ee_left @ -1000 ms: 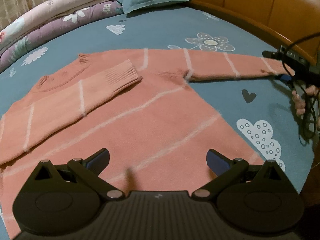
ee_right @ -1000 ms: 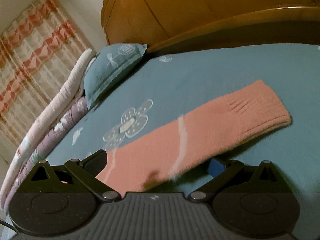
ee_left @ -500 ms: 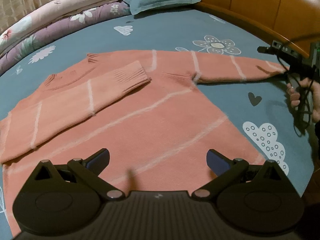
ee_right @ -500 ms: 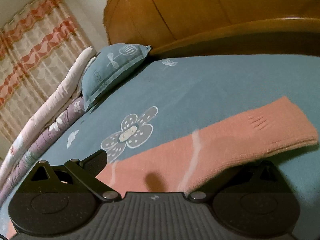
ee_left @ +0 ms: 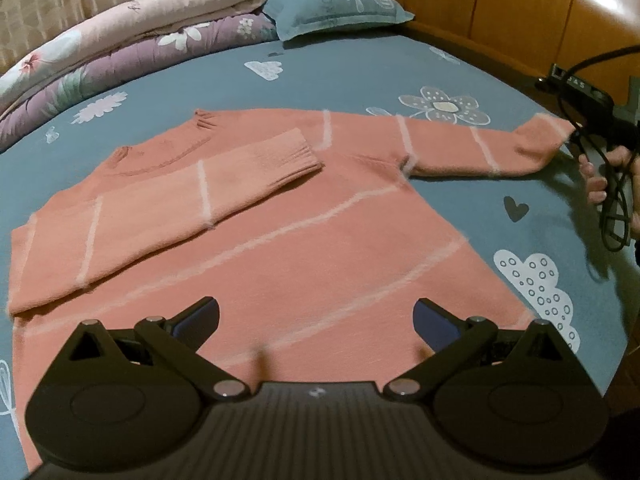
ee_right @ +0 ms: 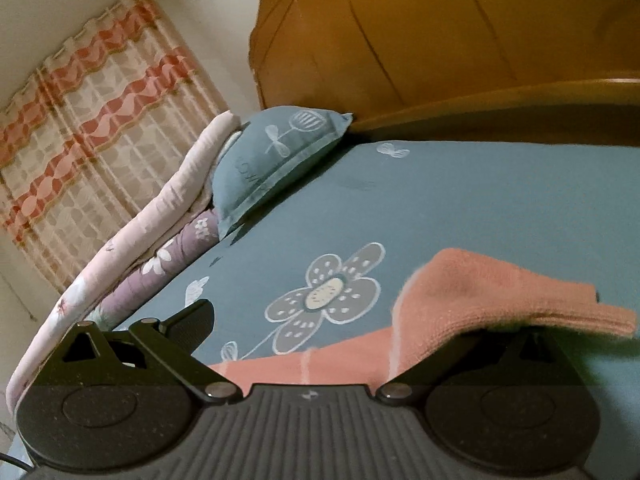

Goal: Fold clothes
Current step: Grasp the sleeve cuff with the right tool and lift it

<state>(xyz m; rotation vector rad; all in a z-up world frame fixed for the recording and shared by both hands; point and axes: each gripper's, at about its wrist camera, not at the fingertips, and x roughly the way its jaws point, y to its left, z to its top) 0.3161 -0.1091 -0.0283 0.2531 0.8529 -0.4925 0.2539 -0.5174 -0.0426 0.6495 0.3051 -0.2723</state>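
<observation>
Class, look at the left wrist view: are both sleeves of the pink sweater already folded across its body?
No. Only one sleeve lies across the sweater; the other sleeve stretches out over the bedsheet.

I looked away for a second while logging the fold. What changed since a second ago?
The right gripper lifted the sweater's outstretched sleeve cuff off the bed; it now drapes over one finger. The left gripper remains open above the hem, and the other sleeve stays folded across the chest.
</observation>
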